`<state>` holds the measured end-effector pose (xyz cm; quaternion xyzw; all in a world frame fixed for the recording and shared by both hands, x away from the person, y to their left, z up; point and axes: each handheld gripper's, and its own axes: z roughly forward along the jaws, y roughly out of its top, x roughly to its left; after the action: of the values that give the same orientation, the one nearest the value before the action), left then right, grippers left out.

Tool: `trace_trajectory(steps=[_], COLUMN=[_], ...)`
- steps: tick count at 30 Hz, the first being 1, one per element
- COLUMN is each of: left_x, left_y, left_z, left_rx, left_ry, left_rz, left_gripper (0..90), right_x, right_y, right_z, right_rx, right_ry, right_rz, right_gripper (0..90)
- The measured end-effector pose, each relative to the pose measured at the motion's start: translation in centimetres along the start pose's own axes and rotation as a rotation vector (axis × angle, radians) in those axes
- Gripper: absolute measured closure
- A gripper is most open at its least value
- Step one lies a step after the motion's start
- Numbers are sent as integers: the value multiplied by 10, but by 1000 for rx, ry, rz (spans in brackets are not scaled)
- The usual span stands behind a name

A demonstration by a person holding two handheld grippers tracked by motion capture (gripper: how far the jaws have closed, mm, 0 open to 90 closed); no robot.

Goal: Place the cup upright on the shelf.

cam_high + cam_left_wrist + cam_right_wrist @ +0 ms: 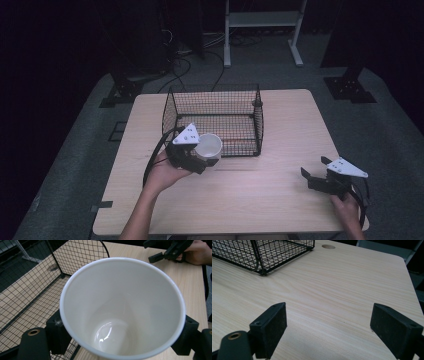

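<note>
A white cup [209, 146] hangs above the table's left half, just in front of the black wire basket [214, 120]. My left gripper [202, 161] is shut on it, the jaws pressing its sides. In the left gripper view the cup [122, 307] has its mouth toward the camera and is empty inside. My right gripper [315, 172] rests low at the table's right front, held by a hand. Its jaws stand wide apart with only bare wood between them, as the right gripper [329, 330] view shows.
The wire basket [262, 252] sits at the middle back of the light wooden table [280, 130] and is open at the top. A white metal frame [262, 30] stands on the floor beyond the table. Cables trail from both grippers.
</note>
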<state>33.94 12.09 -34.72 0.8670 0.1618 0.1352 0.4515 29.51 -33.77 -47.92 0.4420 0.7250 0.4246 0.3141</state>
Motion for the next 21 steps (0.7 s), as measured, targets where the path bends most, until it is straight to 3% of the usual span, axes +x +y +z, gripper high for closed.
trace_trajectory(steps=[21], left_x=[21], left_y=[23], left_z=[0], left_rx=[31], left_ry=[1], left_rz=[13], left_gripper=[207], right_x=[0], right_y=[0], right_z=[0], right_rx=[-3], right_ry=[3], right_rz=[4], right_gripper=[131])
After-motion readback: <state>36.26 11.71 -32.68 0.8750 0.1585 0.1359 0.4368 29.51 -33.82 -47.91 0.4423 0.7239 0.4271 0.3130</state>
